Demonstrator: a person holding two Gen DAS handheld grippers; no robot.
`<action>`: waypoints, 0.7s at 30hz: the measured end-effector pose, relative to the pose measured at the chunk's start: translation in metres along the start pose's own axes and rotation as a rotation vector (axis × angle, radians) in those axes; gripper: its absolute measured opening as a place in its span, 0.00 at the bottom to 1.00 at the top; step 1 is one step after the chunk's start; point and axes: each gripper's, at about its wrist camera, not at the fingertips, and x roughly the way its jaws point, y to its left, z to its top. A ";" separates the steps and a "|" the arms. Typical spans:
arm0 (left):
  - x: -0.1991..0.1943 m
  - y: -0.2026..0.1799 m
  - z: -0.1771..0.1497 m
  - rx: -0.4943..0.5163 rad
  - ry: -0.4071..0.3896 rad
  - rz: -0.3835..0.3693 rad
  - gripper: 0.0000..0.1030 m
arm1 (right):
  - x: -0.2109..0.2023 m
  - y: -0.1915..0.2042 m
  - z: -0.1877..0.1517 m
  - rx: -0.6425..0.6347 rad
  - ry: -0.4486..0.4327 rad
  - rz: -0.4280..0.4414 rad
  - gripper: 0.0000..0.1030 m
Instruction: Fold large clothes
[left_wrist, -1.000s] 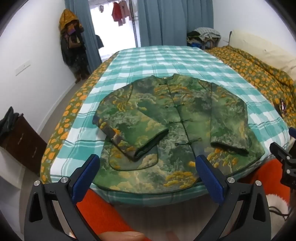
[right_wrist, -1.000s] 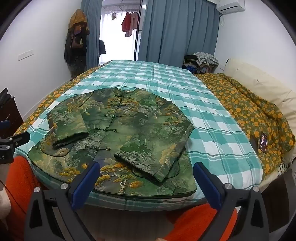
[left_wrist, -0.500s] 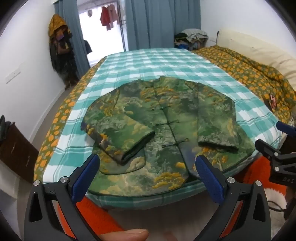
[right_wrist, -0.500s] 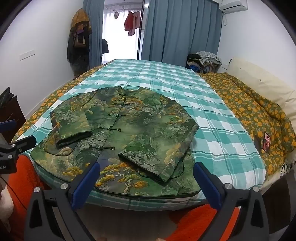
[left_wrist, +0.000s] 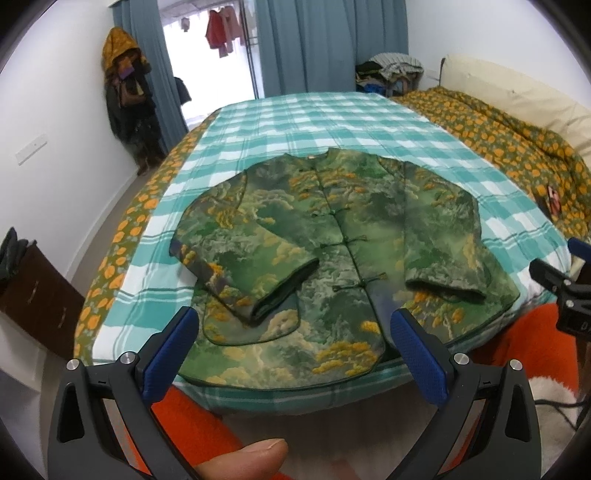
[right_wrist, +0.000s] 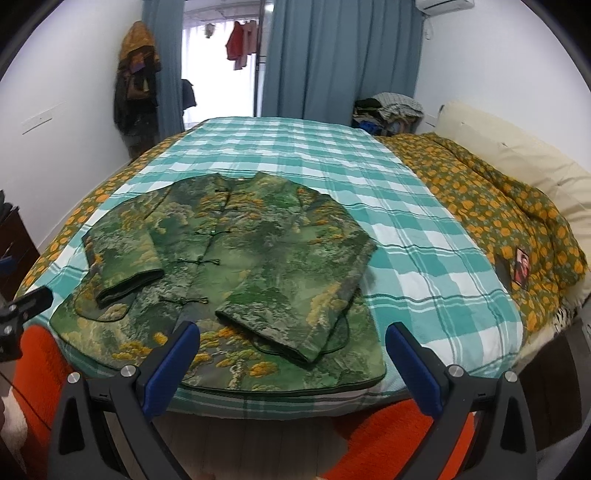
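A green and yellow patterned jacket (left_wrist: 332, 258) lies flat, front up, on the teal checked bed (left_wrist: 314, 125). Both sleeves are folded inward over its front. It also shows in the right wrist view (right_wrist: 258, 266). My left gripper (left_wrist: 291, 332) is open and empty, held off the bed's near edge in front of the hem. My right gripper (right_wrist: 291, 347) is open and empty, also off the near edge, in front of the jacket's right sleeve cuff (right_wrist: 273, 339). The right gripper's tip shows in the left wrist view (left_wrist: 561, 284).
An orange-flowered quilt (right_wrist: 498, 206) and cream pillow (right_wrist: 517, 158) lie along the bed's right side. A dark cabinet (left_wrist: 33, 295) stands at the left wall. Coats hang on the wall (right_wrist: 135, 85). My orange-clad legs (right_wrist: 388, 435) are below the bed edge.
Both grippers have drawn back and risen a little from the bed; the jacket appears smaller and further off. The jacket itself has not moved.
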 end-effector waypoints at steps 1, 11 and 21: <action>0.002 0.000 0.000 0.001 0.007 0.004 1.00 | 0.001 -0.001 0.000 0.001 0.005 -0.003 0.99; 0.004 0.006 0.000 -0.014 0.020 0.004 1.00 | 0.006 -0.002 0.000 0.009 0.034 -0.011 0.99; 0.008 0.006 -0.001 -0.012 0.029 0.019 1.00 | 0.014 -0.005 -0.005 0.019 0.065 -0.023 0.99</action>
